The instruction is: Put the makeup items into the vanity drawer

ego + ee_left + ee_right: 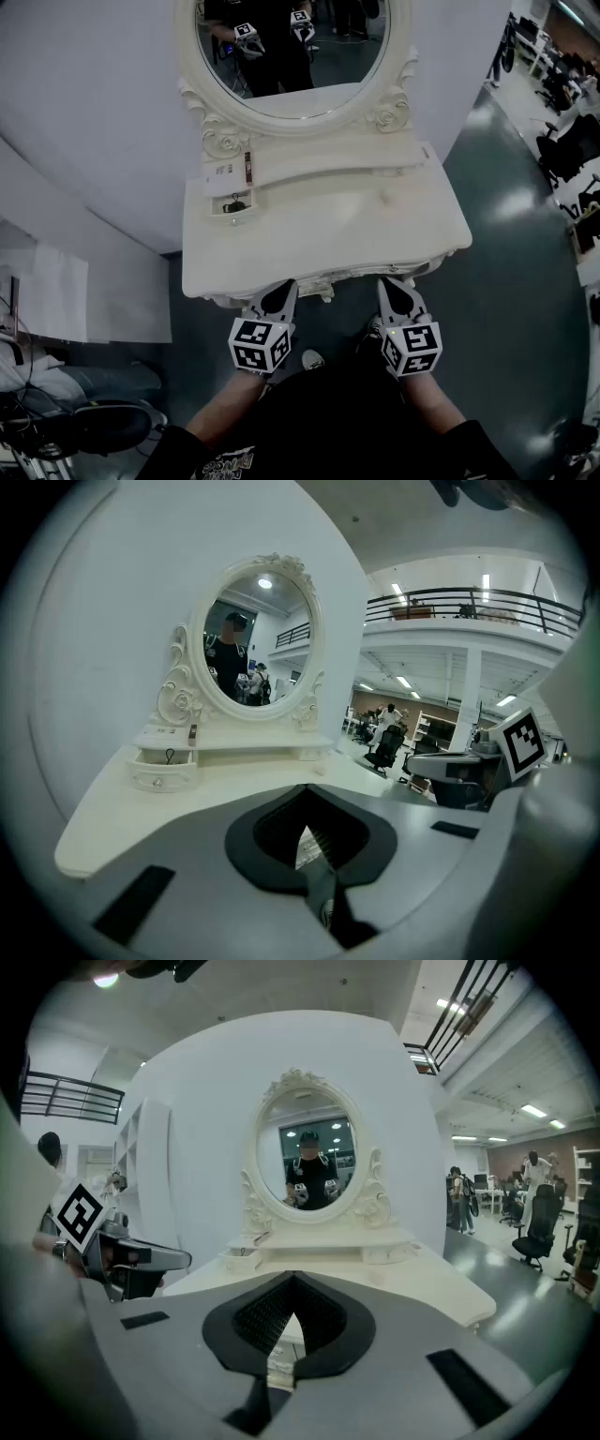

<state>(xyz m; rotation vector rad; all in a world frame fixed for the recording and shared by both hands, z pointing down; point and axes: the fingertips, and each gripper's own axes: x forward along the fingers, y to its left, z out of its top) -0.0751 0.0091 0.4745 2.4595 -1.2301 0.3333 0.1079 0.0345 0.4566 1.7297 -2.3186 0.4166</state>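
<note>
Pale table [356, 234] fills the centre. At its near edge, left claw [281, 291] and right claw [394, 286] are both fully closed and empty. Rear left, the small drawer [232, 219] stands open with a dark item [234, 204] inside. A slim dark stick [247, 169] lies on the shelf above, below the oval mirror [295, 56].

Tiny dark item [234, 204], unidentifiable.

A white vanity [375, 230] with an oval mirror [347, 66] stands against a pale wall [84, 131] on a dark glossy floor [525, 272], with office chairs [567, 145] to the right and strip lights [405, 682] under a railed balcony [469, 600].
</note>
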